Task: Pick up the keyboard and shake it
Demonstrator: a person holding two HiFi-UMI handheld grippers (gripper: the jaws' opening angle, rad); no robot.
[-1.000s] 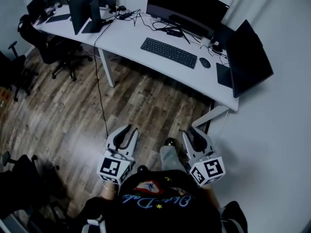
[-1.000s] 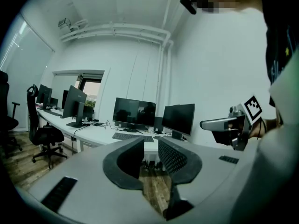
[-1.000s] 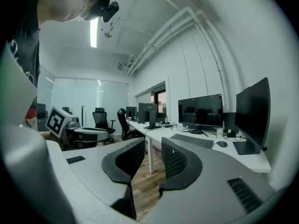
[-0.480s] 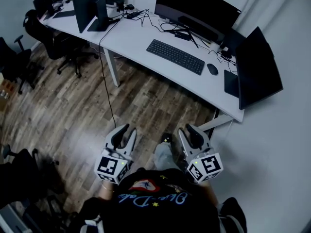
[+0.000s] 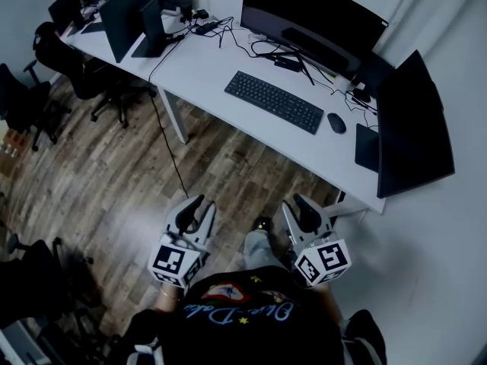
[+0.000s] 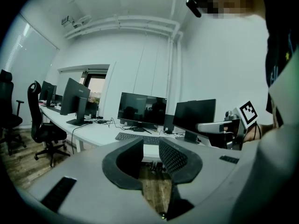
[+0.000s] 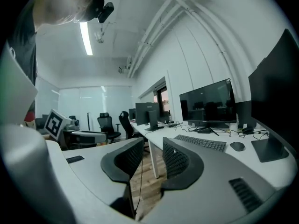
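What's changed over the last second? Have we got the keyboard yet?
Not yet. The person has moved toward the desk, so the keyboard sits slightly lower and nearer in the head view. The left claw and right claw have just been opening, with nothing between their jaws. Unchanged: the keyboard lies untouched on the desk beside the mouse.

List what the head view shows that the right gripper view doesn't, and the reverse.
Head view only: the marker cube on the right gripper and the person's shoe. Right gripper view only: the ceiling light strip and ceiling pipes. Both: the keyboard and mouse lying on the white desk, and the right gripper's jaws, apart, having just been opening, with nothing between them.
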